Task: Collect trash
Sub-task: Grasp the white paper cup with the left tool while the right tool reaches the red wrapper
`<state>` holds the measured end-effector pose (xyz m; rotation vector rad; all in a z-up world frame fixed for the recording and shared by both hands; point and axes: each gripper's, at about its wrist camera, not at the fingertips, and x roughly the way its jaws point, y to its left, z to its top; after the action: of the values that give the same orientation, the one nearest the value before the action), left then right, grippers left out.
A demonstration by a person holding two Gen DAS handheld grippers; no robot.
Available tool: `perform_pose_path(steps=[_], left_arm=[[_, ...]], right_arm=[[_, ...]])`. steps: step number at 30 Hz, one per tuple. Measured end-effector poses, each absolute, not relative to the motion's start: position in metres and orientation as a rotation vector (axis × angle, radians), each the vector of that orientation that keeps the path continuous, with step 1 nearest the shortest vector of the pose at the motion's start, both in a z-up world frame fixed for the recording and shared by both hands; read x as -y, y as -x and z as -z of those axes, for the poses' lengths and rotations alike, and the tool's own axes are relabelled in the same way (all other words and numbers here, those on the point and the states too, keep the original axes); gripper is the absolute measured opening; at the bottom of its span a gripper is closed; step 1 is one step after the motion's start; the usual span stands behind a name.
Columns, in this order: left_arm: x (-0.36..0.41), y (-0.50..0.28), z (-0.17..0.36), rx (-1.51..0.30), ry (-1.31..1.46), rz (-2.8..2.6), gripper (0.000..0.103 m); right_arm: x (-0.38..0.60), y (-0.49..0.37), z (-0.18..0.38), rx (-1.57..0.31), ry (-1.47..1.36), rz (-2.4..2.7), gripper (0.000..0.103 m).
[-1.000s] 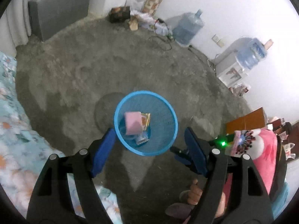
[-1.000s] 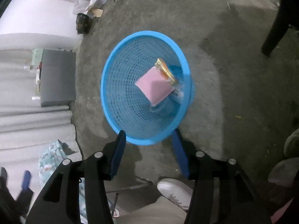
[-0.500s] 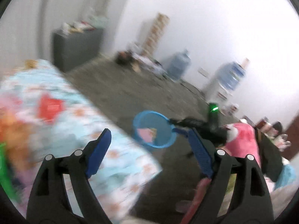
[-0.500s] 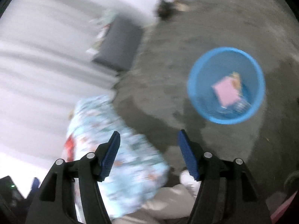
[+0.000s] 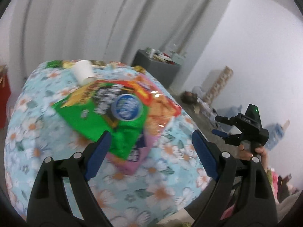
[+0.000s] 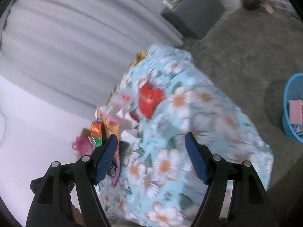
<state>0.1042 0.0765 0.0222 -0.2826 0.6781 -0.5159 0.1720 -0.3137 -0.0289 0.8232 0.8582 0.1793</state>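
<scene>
My left gripper (image 5: 151,153) is open and empty above a table with a flowered blue cloth (image 5: 170,179). Under it lie a green and red snack bag (image 5: 98,113), a round blue lid (image 5: 126,107), a pink wrapper (image 5: 132,165) and a white paper cup (image 5: 83,73). My right gripper (image 6: 151,157) is open and empty over the same cloth (image 6: 170,160), and it also shows in the left wrist view (image 5: 244,128). A red wrapper (image 6: 149,98) and several blurred wrappers (image 6: 106,124) lie on the cloth. The blue mesh basket (image 6: 289,128) with trash stands on the floor at the right edge.
A grey cabinet (image 5: 157,70) with clutter stands by the white curtain (image 5: 75,19); it also shows in the right wrist view (image 6: 195,11). Water jugs (image 5: 274,132) and clutter (image 5: 191,96) lie along the far wall. Grey concrete floor (image 6: 236,47) lies between table and basket.
Both grippers have swung from above the blue basket on the floor over to the flowered table with the wrappers. Both stay open and empty.
</scene>
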Motion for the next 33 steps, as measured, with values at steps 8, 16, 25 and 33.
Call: perform_pose_path(steps=[8,16,25,33], left_arm=[[-0.133,-0.115,0.016,-0.713,0.359,0.433,0.083],[-0.177,-0.156,0.021,-0.732,0.435,0.391,0.083],[-0.195,-0.304,0.005,-0.878,0.634,0.480,0.087],[-0.174,-0.409,0.046,-1.068,0.696,0.398,0.087]], right_arm=[[0.298,-0.224,0.052,-0.931,-0.934,-0.186,0.072],[0.297,-0.275,0.092,-0.975,-1.093,-0.165,0.072],[0.295,-0.291,0.102,-0.941,-1.143,-0.196,0.072],[0.297,-0.291,0.102,-0.938,-1.150,-0.208,0.072]])
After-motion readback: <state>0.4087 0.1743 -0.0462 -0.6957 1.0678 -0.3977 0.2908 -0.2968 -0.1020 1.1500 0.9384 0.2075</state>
